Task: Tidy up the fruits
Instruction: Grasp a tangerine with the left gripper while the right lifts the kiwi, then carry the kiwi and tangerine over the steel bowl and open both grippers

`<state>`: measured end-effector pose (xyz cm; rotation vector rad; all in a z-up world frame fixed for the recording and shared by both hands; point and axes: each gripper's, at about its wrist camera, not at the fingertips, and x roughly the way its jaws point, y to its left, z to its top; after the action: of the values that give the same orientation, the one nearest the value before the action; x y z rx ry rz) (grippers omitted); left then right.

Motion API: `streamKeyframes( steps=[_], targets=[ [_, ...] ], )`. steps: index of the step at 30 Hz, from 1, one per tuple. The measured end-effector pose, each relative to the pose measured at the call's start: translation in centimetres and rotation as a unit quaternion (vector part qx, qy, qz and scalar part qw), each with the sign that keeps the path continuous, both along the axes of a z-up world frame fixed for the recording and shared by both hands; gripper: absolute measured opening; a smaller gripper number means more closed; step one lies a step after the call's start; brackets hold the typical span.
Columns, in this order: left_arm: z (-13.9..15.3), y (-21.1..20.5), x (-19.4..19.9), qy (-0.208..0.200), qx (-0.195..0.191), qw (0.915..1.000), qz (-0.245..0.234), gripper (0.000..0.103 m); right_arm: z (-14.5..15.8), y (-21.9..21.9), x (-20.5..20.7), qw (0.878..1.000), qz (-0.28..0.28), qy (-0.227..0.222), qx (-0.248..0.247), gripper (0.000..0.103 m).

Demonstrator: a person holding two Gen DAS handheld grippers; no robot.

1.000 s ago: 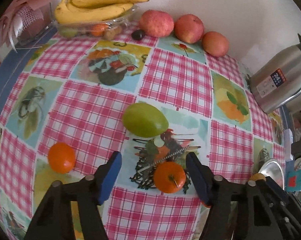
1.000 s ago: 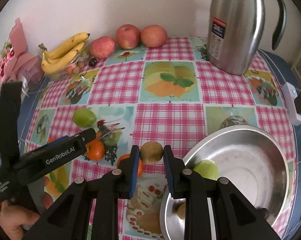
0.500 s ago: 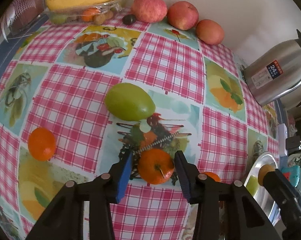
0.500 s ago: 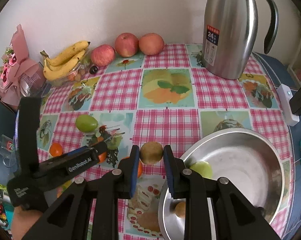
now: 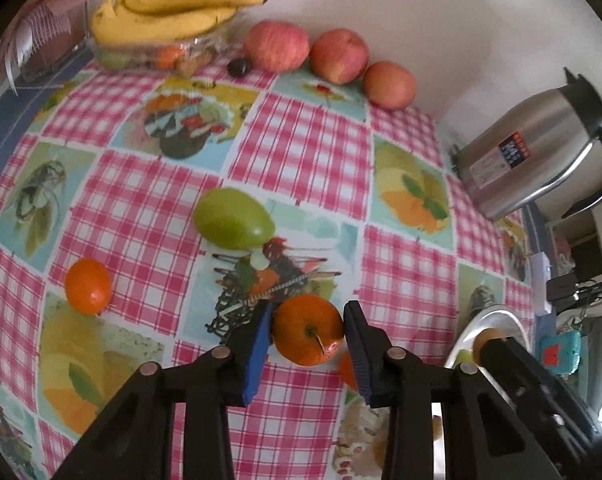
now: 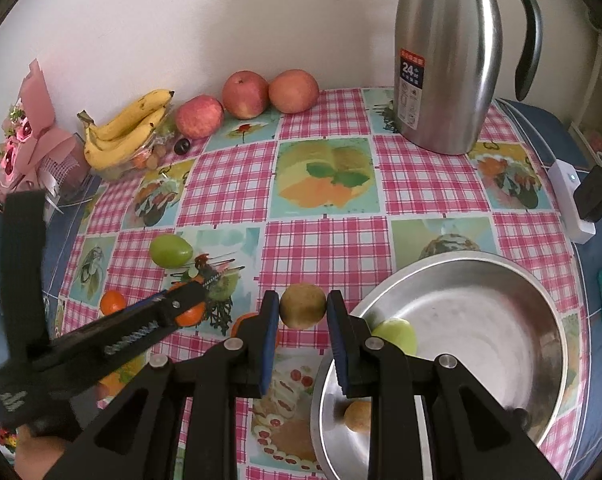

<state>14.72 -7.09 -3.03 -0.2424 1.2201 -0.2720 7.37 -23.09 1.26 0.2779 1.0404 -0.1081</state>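
the left claw [image 5: 307, 330] grips an orange [image 5: 307, 330] between its blue pads, stem side facing the camera; its jaws have just been closing onto that fruit, and both pads now press its sides. the orange sits at the near middle of the checked tabletop [image 5: 301, 148], just near of a printed fruit picture. a green mango [image 5: 233, 219] lies a little farther away and to the left, and a second, smaller orange [image 5: 88, 286] lies well to the left of the claw, apart from both.

the right claw [image 6: 303, 306] is clenched on a brownish round fruit [image 6: 303, 306], holding it just left of a steel bowl [image 6: 501, 280] at the near right of the tabletop. in the bowl lie a green fruit [image 6: 397, 334] and a small brown one [image 6: 357, 416].

along the far wall stand bananas [image 5: 169, 8] on a clear tray, three apples [image 5: 339, 60] in a row and, to the right, a steel jug [image 6: 441, 56].
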Motion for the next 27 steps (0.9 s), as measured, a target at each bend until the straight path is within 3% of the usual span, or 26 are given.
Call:
streamKeyframes(
  steps=[8,14,27],
  targets=[
    [2.8,-0.8,-0.5,-0.030,-0.007,0.9995,-0.011,0.039,0.7,-1.2,-0.7,1.000,-0.015,-0.012,0.009,0.025],
    [3.1,-2.3,-1.3,-0.032,-0.007,0.9991,-0.028,0.039,0.3,-3.2,-1.6,0.999,-0.042,-0.006,0.009,0.025],
    [3.2,-7.8,-3.7,-0.024,-0.019,0.9940,-0.105,0.039,-0.6,-11.2,-5.7,0.987,-0.159,0.011,0.006,0.025]
  ],
)
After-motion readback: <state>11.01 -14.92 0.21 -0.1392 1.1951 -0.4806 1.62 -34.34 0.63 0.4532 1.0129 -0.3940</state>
